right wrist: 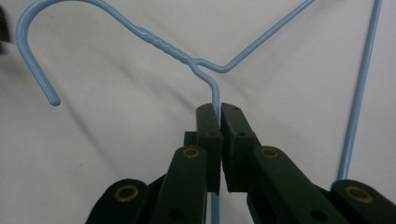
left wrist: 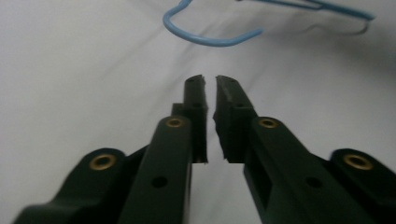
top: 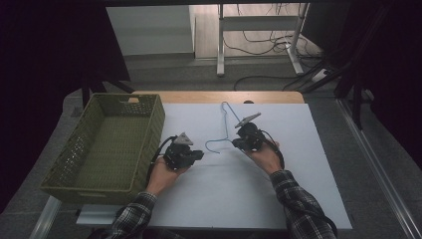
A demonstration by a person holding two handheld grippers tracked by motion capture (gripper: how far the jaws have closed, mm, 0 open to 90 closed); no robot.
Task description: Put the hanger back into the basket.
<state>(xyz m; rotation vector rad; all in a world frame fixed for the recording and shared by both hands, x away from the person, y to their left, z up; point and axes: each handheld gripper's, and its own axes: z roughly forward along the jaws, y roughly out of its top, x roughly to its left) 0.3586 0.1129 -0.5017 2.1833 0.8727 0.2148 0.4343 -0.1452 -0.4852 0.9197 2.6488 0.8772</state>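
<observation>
white tabletop (top: 239,189): right claw (right wrist: 215,114) pinches the blue wire hanger (right wrist: 163,44) below its neck; left claw (left wrist: 210,86), narrowly parted, empty. probably next: lift it toward the green basket (top: 74,186).

From above the person's side we look forward and down over the white-covered table (top: 249,194), the olive woven plastic basket (top: 107,144) at its left, and the floor beyond. The left gripper view rides low and close over the white cover, looking along its black jaws toward the hook of the thin blue wire hanger (left wrist: 205,37). The right gripper view sits nearer still (almost against the wire), so all three views share that hanger (right wrist: 163,44) and the cover.
</observation>
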